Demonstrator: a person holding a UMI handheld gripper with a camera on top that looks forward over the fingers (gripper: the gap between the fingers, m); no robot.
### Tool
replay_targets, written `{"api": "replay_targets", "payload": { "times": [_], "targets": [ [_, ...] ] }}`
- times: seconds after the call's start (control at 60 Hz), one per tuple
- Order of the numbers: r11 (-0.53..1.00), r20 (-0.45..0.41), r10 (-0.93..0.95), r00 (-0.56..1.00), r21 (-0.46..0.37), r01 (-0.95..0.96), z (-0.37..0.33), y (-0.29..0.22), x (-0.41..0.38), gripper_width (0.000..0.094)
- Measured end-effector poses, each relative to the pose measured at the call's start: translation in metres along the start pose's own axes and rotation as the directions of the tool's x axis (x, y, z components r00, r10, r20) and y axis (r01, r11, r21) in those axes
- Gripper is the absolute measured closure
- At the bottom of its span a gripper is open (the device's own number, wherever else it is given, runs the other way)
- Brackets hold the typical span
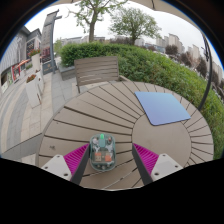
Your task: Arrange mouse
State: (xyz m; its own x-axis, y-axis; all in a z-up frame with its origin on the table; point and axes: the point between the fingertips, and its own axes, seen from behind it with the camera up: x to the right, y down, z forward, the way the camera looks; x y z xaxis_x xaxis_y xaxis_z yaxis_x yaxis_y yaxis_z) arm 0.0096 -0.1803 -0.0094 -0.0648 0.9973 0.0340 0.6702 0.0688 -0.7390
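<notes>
Mouse [102, 152] position: on the round slatted table [90, 115], between the two fingers of the claw [103, 158], close to their tips. It appears to have a clear or pale green shell with a dark part at its centre; finer detail cannot be resolved.

Claw state: the fingers stand apart. The left pad [76, 157] and the right pad [146, 157] each show a visible gap to the mouse, so neither is pressing on it. The mouse rests on the table by its own weight.

Mouse mat [160, 107] position: a blue-grey rectangle lying flat on the table, beyond the fingers and off toward the right finger's side, well apart from the mouse. It is judged to be the likely destination.

Surroundings: a wooden chair [97, 70] stands at the far side of the table, with a hedge [150, 62] behind it.

Probable faults from this state:
- The mouse sits nearer the left pad. Closing as it stands would likely make one pad touch first and push or turn the mouse.
- A smooth curved shell may slip out of a light grip, forward or upward.
- Dragging could catch the mouse in the gaps between slats.
- The mouse lies near the table's close edge; a pull backward could send it off.
</notes>
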Motion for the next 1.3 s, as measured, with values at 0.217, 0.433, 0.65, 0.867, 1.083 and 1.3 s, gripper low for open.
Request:
{"api": "replay_targets", "payload": {
  "times": [0.217,0.433,0.65,0.867,1.083,1.3],
  "targets": [
    [1.000,0.009,-0.013,1.000,-0.013,0.013,0.008,0.000,-0.007,0.0194],
    [0.999,0.002,-0.046,0.999,-0.016,0.046,0.008,-0.002,-0.014,0.0594],
    [1.000,0.017,0.015,1.000,-0.024,-0.015,-0.011,-0.029,-0.001,0.0599],
    [0.991,-0.050,0.038,0.998,0.131,-0.031,-0.008,-0.158,0.101,0.0599],
    [0.995,-0.132,0.033,0.991,0.093,-0.021,0.080,-0.188,0.222,0.0599],
    [0.998,-0.124,0.062,0.990,-0.007,-0.063,0.155,-0.136,0.254,0.0596]
  ]
}}
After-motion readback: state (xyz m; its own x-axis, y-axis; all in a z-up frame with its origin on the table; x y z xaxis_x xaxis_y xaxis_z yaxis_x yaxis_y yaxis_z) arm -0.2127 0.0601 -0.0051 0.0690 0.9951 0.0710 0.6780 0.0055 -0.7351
